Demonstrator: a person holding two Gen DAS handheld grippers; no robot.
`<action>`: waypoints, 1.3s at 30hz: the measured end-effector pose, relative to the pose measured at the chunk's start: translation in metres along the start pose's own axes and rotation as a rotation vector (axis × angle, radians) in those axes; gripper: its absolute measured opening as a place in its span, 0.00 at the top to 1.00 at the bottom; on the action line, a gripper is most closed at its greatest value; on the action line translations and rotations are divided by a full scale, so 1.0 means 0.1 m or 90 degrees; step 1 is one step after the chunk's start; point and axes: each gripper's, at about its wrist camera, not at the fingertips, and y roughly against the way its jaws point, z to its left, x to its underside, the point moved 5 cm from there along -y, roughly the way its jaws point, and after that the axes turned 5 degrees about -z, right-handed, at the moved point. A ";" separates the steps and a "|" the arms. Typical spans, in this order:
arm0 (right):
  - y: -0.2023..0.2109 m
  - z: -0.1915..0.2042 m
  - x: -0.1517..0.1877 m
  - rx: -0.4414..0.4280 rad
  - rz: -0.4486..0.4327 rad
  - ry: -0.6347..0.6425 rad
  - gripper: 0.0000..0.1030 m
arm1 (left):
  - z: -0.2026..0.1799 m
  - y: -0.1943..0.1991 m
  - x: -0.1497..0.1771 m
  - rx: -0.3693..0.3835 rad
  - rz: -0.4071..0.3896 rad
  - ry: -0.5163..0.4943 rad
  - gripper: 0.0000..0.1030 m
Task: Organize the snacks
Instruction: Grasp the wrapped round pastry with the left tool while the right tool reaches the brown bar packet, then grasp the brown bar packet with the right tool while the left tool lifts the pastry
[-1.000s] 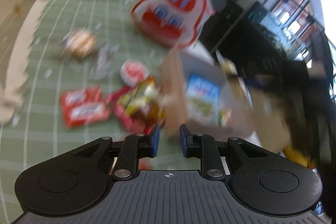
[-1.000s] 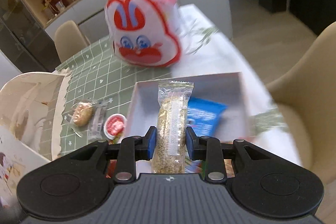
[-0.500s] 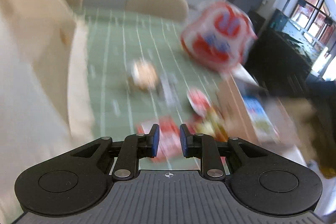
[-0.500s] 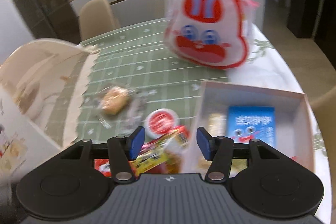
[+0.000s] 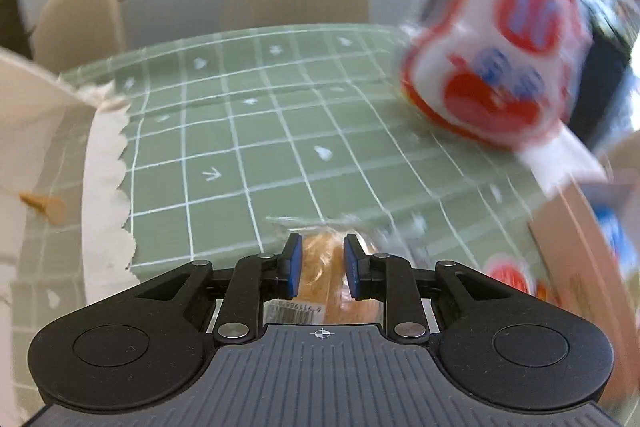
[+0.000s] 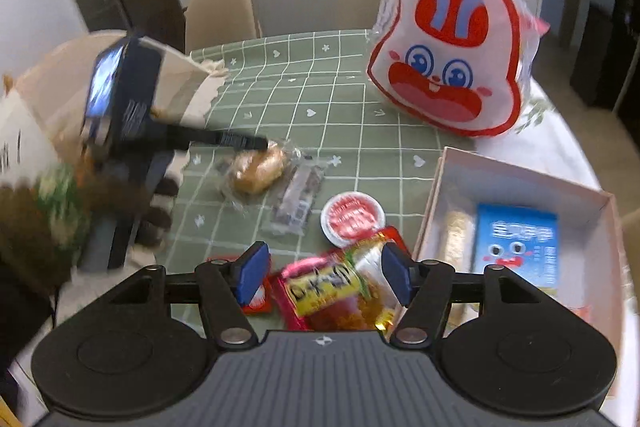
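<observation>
Green checked tablecloth [image 5: 248, 155] is being shown under the left gripper [image 5: 320, 265], whose pads are being held narrowly apart around a wrapped bun [image 5: 322, 259], contact unclear. From the right wrist, the right gripper [image 6: 322, 277] is being held wide apart over a red-yellow snack packet [image 6: 340, 287], beside the box [image 6: 592, 251].

L wrist cam low, close over bread packet [image 5: 320, 267]; R cam higher, both see it.
</observation>
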 end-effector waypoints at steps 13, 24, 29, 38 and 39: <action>-1.61 0.33 -0.32 0.029 0.111 -0.007 0.45 | 0.31 0.96 0.98 0.060 0.011 0.096 0.70; -0.98 0.65 0.12 -0.040 0.123 0.036 0.64 | 0.48 1.00 0.83 0.098 -0.043 0.221 0.71; -0.04 0.53 0.48 -0.053 0.080 0.025 0.64 | 0.21 0.93 0.59 0.055 -0.059 0.097 0.71; 0.75 0.02 1.35 0.073 0.062 0.000 0.64 | 0.44 0.42 0.49 -0.008 0.009 0.189 0.66; 0.77 -0.05 1.42 0.088 0.062 -0.015 0.64 | 0.45 0.39 0.49 0.007 0.001 0.199 0.62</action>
